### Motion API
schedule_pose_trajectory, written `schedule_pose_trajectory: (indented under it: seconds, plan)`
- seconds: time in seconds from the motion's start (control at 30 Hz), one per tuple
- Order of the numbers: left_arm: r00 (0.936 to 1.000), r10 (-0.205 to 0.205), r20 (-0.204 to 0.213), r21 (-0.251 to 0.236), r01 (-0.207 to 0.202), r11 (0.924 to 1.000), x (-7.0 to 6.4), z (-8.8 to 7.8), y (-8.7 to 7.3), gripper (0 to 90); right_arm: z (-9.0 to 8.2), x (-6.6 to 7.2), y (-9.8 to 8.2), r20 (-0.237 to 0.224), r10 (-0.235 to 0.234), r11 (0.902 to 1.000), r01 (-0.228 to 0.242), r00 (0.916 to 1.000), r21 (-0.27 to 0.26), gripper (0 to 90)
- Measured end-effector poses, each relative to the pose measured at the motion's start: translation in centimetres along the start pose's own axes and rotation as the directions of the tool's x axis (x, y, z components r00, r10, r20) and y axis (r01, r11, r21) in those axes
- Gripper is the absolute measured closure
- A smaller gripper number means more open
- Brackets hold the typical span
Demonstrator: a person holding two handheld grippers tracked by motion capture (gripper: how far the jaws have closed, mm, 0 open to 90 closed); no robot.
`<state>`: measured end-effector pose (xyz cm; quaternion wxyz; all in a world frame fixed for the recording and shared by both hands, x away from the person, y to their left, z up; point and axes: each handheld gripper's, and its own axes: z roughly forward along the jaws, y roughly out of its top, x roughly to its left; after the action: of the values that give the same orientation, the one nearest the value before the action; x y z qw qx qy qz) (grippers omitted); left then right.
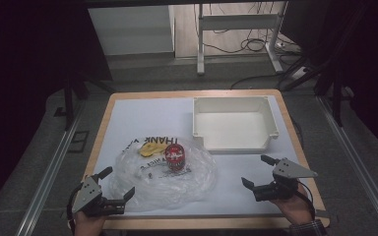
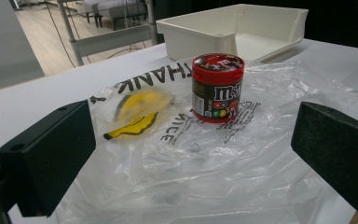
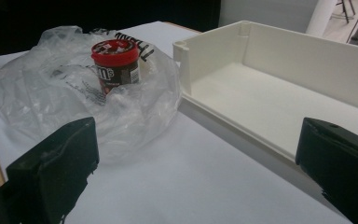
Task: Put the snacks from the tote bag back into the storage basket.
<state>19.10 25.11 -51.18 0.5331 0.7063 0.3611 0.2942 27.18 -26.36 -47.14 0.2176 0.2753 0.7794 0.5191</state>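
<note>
A clear plastic bag [image 1: 162,177] printed with black lettering lies crumpled on the white table cover. On it stands a red-lidded candy jar [image 1: 175,158] [image 2: 216,86] [image 3: 116,65], upright. A yellow item [image 1: 151,148] [image 2: 137,109] lies just left of the jar, seemingly under the plastic. My left gripper [image 1: 119,183] [image 2: 191,163] is open at the bag's near-left edge, with its jaws set wide apart. My right gripper [image 1: 260,170] [image 3: 200,172] is open too, near the front right of the table, between the bag [image 3: 74,93] and the white bin [image 1: 234,123] [image 3: 279,93].
The white bin [image 2: 233,28] is empty and stands at the back right of the table. The wooden table edge [image 1: 202,223] runs close to both hands. Beyond the table are a metal frame [image 1: 236,29] and loose cables on the floor.
</note>
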Motion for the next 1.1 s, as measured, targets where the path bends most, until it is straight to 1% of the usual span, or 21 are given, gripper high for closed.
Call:
schedule_pose_trajectory:
  seconds: [0.2,0.37,0.53,0.9,1.1]
  plan:
    - [1.0000,0.002,0.001,-0.001,-0.002,1.0000,0.0,0.0,0.0,0.0,0.4,0.1,0.1,-0.006,-0.003,1.0000,0.003,1.0000,0.001,0.0]
    - [1.0000,0.003,0.002,-0.003,-0.003,1.0000,-0.1,0.0,0.0,0.0,0.7,0.0,0.2,-0.012,0.015,0.9999,-0.015,0.9998,-0.002,0.0]
    - [1.0000,0.004,0.003,-0.002,-0.004,1.0000,-0.1,0.0,0.0,0.0,0.9,0.1,0.3,-0.018,0.013,0.9999,-0.013,0.9997,-0.002,0.0]
    - [1.0000,0.005,0.003,-0.003,-0.005,1.0000,-0.1,0.0,0.1,0.0,1.8,0.5,0.6,-0.051,0.014,0.9999,-0.013,0.9986,0.008,0.0]
    - [1.0000,0.007,0.003,-0.001,-0.007,1.0000,-0.1,0.0,0.1,0.0,2.4,0.7,0.9,-0.078,0.018,0.9998,-0.018,0.9968,0.012,0.0]
